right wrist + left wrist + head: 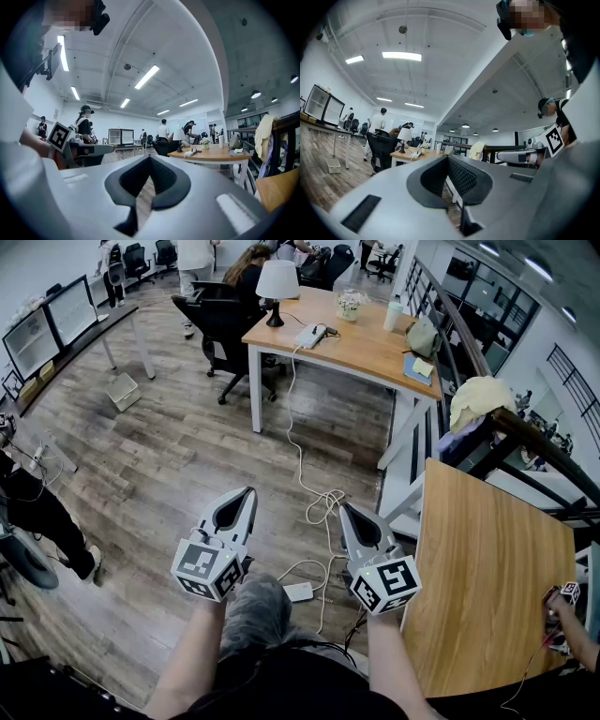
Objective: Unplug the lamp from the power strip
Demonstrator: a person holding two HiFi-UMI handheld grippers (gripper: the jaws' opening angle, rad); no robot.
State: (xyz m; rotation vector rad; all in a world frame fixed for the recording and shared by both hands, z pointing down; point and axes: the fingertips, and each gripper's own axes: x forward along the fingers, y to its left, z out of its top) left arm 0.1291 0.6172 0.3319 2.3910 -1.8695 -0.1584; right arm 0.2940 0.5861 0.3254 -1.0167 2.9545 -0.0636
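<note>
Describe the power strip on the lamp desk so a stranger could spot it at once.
Find the wooden desk across the room with the white-shaded lamp. The power strip is the flat white block right of the lamp, by the desk's front edge. Unlike the white box on the floor, it sits on the desktop with a white cable dropping over the edge.

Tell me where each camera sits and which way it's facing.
Head view: on the person's head, facing steeply down at the floor and desk; shows both forearms, the left gripper and right gripper.
Left gripper view: on the left gripper, facing level along its shut jaws toward the lamp; the right gripper shows at right.
Right gripper view: on the right gripper, level along its shut jaws toward the lamp; the left gripper shows at left.
Shared: all three show the lamp.
</note>
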